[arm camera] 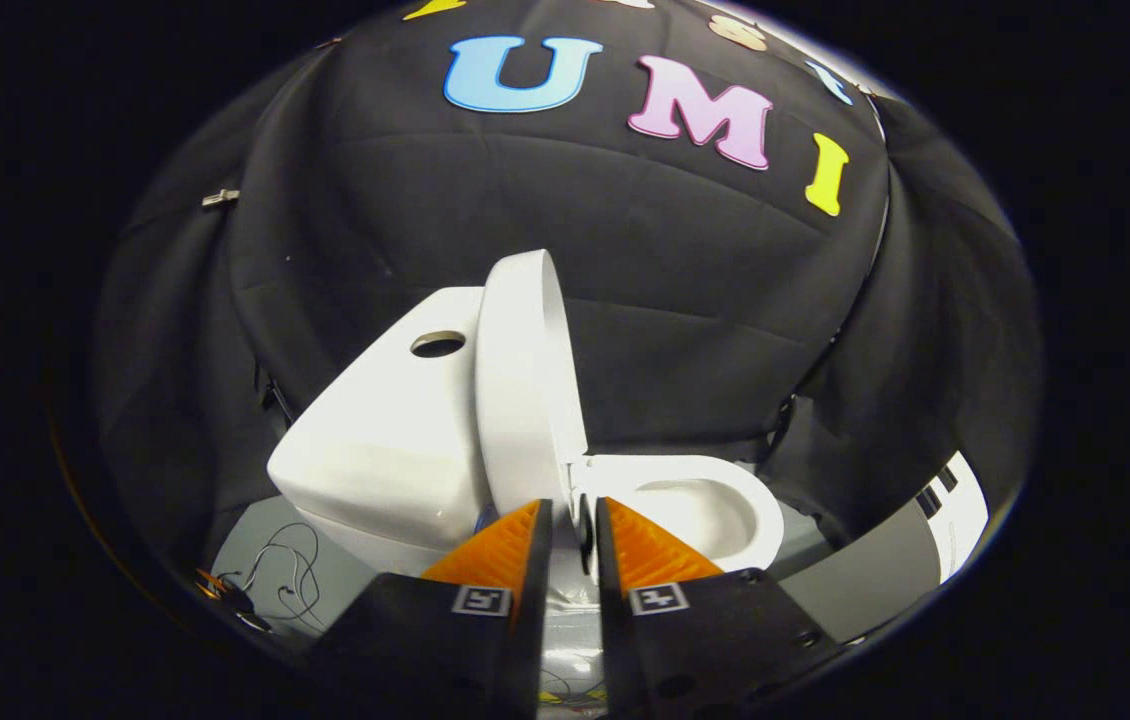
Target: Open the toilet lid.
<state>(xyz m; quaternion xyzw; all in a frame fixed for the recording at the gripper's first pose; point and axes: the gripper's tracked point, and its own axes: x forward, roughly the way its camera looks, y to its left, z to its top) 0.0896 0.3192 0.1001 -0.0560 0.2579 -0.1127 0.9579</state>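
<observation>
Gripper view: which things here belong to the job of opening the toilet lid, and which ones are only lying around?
Belonging to the job:
- toilet lid, standing raised against the tank
- toilet bowl, uncovered
- gripper, fingers close together with a narrow gap, just before the lid's hinge end

Only lying around:
- thin cables on the grey floor beside the tank
- metal clip on the cloth wall
</observation>
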